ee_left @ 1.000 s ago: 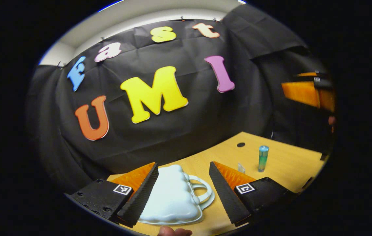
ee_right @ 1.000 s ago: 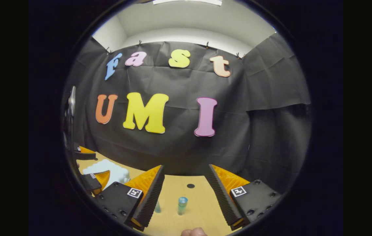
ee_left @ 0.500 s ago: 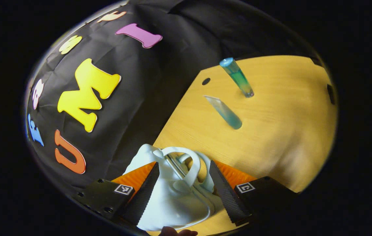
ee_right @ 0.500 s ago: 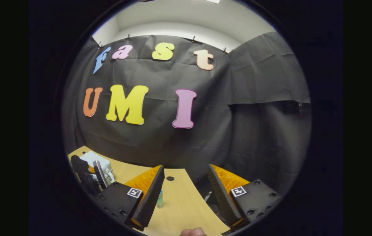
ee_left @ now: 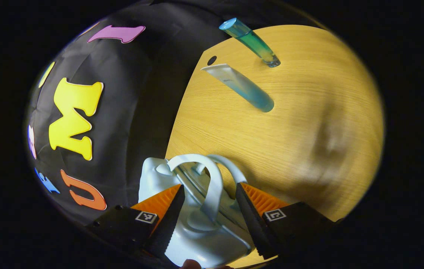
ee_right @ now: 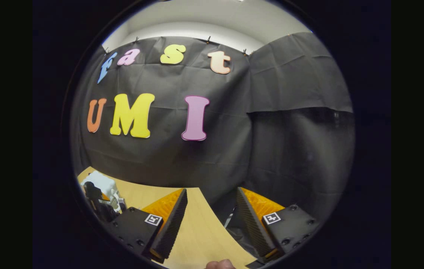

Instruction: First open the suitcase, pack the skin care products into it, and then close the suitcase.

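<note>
While left gripper [ee_left: 208,218] straddles suitcase [ee_left: 197,224], tubes [ee_left: 240,87] stand apart.

right gripper [ee_right: 209,220] agape, table [ee_right: 197,239], suitcase [ee_right: 101,183]

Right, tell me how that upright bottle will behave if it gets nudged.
The bottle is tall and slim and stands on a narrow base on the table, so it probably tips easily. Its body looks round, so once down it may roll across the smooth wood. It looks like clear plastic, likely light and a bit slick for the tongs.
</note>
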`<state>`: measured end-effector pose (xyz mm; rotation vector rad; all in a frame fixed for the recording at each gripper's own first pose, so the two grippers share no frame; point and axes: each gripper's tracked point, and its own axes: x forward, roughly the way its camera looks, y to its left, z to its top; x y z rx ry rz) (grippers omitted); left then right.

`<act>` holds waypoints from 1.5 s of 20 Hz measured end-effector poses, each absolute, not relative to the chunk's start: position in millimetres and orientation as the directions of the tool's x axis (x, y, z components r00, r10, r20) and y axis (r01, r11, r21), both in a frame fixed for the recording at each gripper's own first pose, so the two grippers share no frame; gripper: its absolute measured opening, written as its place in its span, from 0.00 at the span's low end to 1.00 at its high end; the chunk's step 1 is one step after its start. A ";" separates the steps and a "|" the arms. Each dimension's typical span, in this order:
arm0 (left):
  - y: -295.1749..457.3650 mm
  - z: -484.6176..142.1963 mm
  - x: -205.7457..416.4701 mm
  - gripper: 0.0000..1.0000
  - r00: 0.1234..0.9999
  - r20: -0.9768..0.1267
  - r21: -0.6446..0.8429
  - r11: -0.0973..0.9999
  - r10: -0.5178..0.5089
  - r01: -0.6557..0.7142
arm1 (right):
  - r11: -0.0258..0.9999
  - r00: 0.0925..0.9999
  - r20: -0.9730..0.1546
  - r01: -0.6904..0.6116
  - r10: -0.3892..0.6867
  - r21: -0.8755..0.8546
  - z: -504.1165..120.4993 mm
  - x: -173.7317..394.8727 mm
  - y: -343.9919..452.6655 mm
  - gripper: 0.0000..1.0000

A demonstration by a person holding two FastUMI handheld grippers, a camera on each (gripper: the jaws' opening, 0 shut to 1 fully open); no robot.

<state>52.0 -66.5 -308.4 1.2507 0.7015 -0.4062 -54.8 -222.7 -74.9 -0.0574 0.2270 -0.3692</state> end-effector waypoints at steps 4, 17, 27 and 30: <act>-66.0 -318.6 57.0 0.71 0.699 -0.707 0.701 0.241 0.109 0.671 | 0.918 0.892 -0.217 0.387 -0.397 -0.090 -78.6 -58.2 -233.3 0.79; -39.9 -213.2 77.5 0.12 0.816 -0.578 0.678 0.569 0.022 0.465 | 0.939 0.916 -0.205 0.337 -0.344 -0.070 -67.0 -52.9 -188.9 0.80; 134.0 -92.6 82.5 0.06 0.925 -0.358 0.472 0.880 0.129 0.060 | 0.992 0.971 -0.205 0.115 -0.123 -0.052 -54.7 -17.7 -86.5 0.80; 209.1 -96.9 75.9 0.06 0.926 -0.316 0.328 0.939 0.207 -0.098 | 0.996 0.978 -0.196 0.062 -0.075 -0.069 -49.0 -9.3 -59.6 0.79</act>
